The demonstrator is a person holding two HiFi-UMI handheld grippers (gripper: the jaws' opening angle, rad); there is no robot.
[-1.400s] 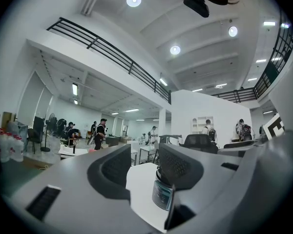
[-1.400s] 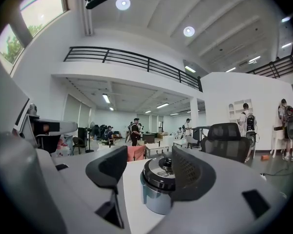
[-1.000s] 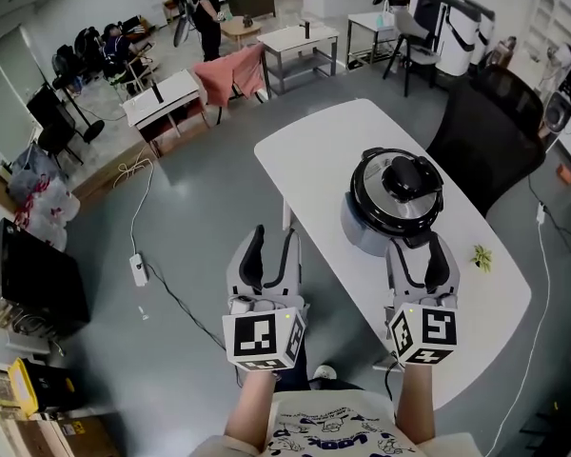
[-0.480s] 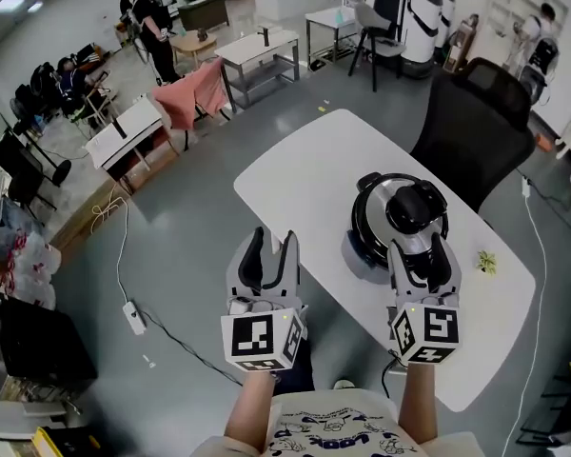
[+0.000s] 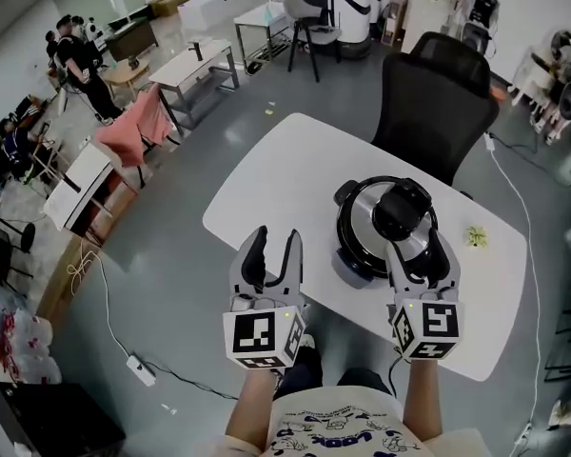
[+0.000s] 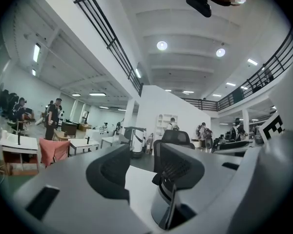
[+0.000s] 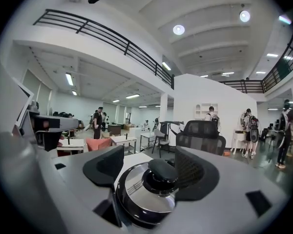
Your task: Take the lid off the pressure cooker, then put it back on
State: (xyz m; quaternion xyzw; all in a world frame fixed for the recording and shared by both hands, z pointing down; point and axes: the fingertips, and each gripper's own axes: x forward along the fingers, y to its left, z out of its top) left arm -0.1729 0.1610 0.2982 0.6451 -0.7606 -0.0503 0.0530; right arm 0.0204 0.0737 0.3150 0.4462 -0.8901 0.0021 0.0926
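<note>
The pressure cooker (image 5: 362, 246) stands on the white table (image 5: 276, 179), its steel lid (image 5: 357, 219) on and topped by a black knob (image 5: 400, 209). My right gripper (image 5: 420, 251) is open at the cooker's near rim. In the right gripper view the lid (image 7: 136, 191) and knob (image 7: 161, 172) lie just ahead, low between the right gripper's (image 7: 149, 168) spread jaws, untouched. Those jaws have just been opening slightly further. My left gripper (image 5: 269, 244) is open and empty at the table's near edge, left of the cooker. In the left gripper view the left gripper (image 6: 144, 172) frames the table (image 6: 136, 186), with the cooker's side (image 6: 161, 204) at the right.
A black office chair (image 5: 438, 103) stands at the table's far side. A small green thing (image 5: 474, 236) lies on the table right of the cooker. Other tables (image 5: 195, 65), a pink-draped seat (image 5: 138, 127) and people (image 5: 81, 65) are far off on the grey floor.
Both grippers have come forward to the table. The left tips went from over the floor to the table's edge. The right gripper closed in on the cooker's near rim.
</note>
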